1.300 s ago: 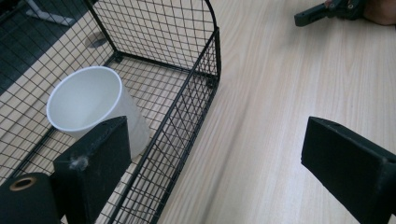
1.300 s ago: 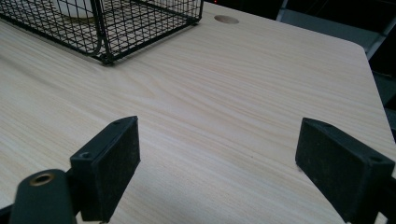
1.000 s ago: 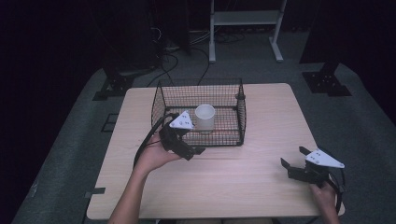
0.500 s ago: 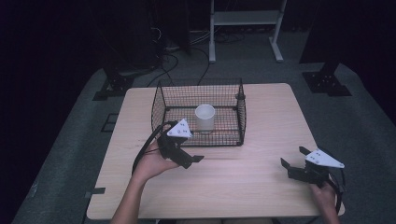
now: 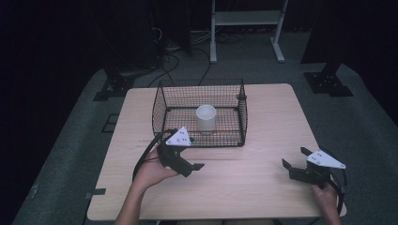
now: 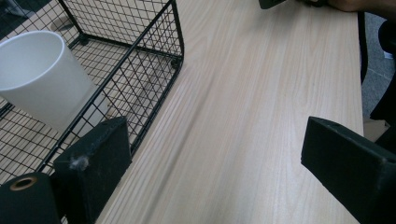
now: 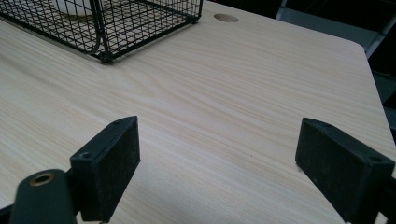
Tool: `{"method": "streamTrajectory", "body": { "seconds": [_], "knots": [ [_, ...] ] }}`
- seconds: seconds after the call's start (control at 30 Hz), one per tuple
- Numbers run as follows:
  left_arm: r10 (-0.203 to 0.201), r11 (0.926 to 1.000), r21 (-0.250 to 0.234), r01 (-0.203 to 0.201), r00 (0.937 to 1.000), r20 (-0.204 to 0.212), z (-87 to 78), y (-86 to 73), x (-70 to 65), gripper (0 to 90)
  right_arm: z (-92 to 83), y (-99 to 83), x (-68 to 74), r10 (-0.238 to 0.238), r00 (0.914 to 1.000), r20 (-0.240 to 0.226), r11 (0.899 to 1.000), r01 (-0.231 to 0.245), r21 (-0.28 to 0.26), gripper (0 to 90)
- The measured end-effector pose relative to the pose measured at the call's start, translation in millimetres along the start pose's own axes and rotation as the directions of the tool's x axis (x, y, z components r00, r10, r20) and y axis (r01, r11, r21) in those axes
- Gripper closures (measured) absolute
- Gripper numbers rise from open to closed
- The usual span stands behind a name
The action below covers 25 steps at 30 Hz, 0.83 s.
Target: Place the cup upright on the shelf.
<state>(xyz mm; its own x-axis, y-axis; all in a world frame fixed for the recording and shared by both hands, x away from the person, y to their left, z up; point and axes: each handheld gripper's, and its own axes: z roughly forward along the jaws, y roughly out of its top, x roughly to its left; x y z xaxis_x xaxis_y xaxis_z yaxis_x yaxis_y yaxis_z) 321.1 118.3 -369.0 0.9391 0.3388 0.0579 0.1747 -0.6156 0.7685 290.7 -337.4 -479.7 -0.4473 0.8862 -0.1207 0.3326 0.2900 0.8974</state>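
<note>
A white cup (image 5: 205,118) stands upright inside a black wire basket (image 5: 197,140) at the middle of the wooden table (image 5: 253,192). My left gripper (image 5: 192,168) hovers just in front of the basket's front left corner, pointing right, open and holding nothing. In the left gripper view the cup (image 6: 37,79) shows through the basket's mesh wall (image 6: 154,60), to the left of the open left gripper (image 6: 215,140). My right gripper (image 5: 295,158) stays near the table's front right corner, open over bare wood. The right gripper view has the open right gripper (image 7: 219,135) with the basket's corner (image 7: 107,46) farther off.
The table's right edge and a round cable hole (image 7: 226,17) lie beyond the right gripper. A white-framed stand (image 5: 246,18), loose cables (image 5: 173,56) and black stand feet (image 5: 328,82) sit on the floor behind the table. Bare wood stretches between the two grippers.
My left gripper has drawn back from the basket's front wall toward the near edge and sunk a little. The cup stays in the basket. The right gripper has not moved.
</note>
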Motion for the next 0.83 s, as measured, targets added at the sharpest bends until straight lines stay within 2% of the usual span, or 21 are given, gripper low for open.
{"method": "streamTrajectory", "body": {
  "seconds": [0.43, 0.83],
  "knots": [
    [-0.005, 1.0, -0.005, 0.005, 1.0, -0.007, -2.2, -12.5, -9.9, 7.6, -0.1, 0.0, 0.3, -0.002, 1.0, 0.001, 1.0, 0.002, 0.0, 13.1],
    [-0.048, 0.9987, -0.02, 0.048, 0.9988, -0.007, 1.0, -38.4, -22.1, 7.6, -0.1, 0.0, 0.9, -0.006, 1.0, 0.002, 1.0, 0.006, 0.002, 13.1]
  ]
}}
